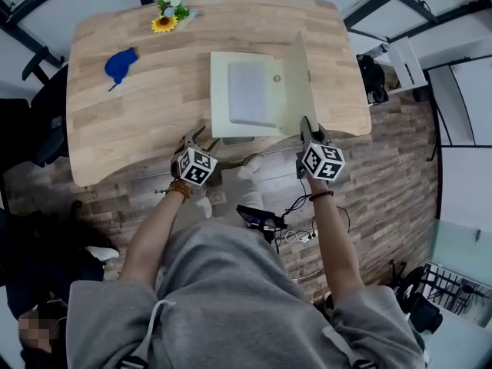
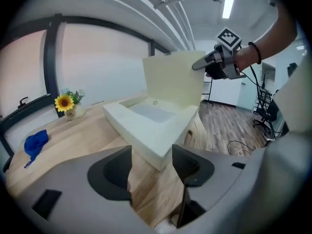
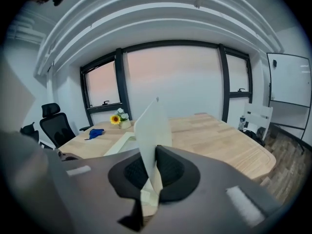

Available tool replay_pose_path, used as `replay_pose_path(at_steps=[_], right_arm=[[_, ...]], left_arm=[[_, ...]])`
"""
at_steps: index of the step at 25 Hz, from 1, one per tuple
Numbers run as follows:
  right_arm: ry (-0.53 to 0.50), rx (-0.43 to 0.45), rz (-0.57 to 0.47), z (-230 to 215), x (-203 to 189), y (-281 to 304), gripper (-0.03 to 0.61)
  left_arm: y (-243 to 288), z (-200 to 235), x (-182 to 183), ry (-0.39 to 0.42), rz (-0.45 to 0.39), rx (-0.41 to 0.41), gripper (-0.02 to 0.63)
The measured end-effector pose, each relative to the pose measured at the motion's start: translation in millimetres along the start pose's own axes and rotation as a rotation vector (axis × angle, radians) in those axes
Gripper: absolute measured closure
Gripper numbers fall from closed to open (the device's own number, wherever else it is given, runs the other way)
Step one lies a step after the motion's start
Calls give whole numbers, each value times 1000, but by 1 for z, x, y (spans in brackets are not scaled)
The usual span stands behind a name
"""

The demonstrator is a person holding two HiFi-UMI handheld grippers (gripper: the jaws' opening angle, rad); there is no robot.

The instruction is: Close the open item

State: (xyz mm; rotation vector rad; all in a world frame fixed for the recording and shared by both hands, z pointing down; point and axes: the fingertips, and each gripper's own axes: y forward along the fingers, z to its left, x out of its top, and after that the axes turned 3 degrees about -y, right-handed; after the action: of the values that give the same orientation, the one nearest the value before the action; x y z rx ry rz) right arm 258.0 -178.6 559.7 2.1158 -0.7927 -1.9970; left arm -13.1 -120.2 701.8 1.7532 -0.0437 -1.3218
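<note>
A cream box [image 1: 219, 98] lies open near the front edge of the wooden table [image 1: 138, 121], with a grey insert [image 1: 247, 92] inside. Its lid [image 1: 296, 83] stands nearly upright along the right side. My right gripper [image 1: 306, 125] is shut on the lid's front edge; in the right gripper view the thin lid [image 3: 152, 126] sits pinched between the pads of that gripper [image 3: 155, 172]. My left gripper [image 1: 198, 138] hovers at the box's front left corner, open, with nothing held. In the left gripper view the box corner [image 2: 146, 130] lies just beyond the open left gripper [image 2: 152, 165].
A small sunflower pot [image 1: 167, 14] stands at the table's far edge and a blue cloth [image 1: 119, 64] lies at the left. A black office chair [image 1: 46, 106] is beside the table's left end. Cables [image 1: 296, 221] trail on the wooden floor below the person.
</note>
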Motion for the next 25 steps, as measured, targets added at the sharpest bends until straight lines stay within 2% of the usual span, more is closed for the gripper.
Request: replay_pose_path(at_steps=[3, 5, 7, 9, 12, 14, 21, 25], right_arm=[[59, -1, 4, 5, -2, 2, 554], [76, 4, 7, 5, -1, 3, 552], [73, 14, 12, 6, -1, 4, 552], [69, 15, 19, 5, -1, 4, 552], [32, 15, 30, 5, -2, 2, 552], [-17, 24, 39, 11, -4, 2, 552], [-132, 88, 52, 45, -11, 11, 546], [-105, 126, 53, 58, -9, 16, 543]], left_arm=[[2, 4, 18, 8, -21, -8, 327], [6, 3, 30, -3, -37, -22, 324], [14, -3, 31, -12, -12, -62, 324], [21, -9, 26, -59, 13, -106, 327], [23, -10, 23, -156, 12, -134, 325], [22, -9, 21, -183, 14, -138, 325], [24, -11, 23, -196, 30, -127, 325], [28, -13, 24, -209, 43, -145, 325]])
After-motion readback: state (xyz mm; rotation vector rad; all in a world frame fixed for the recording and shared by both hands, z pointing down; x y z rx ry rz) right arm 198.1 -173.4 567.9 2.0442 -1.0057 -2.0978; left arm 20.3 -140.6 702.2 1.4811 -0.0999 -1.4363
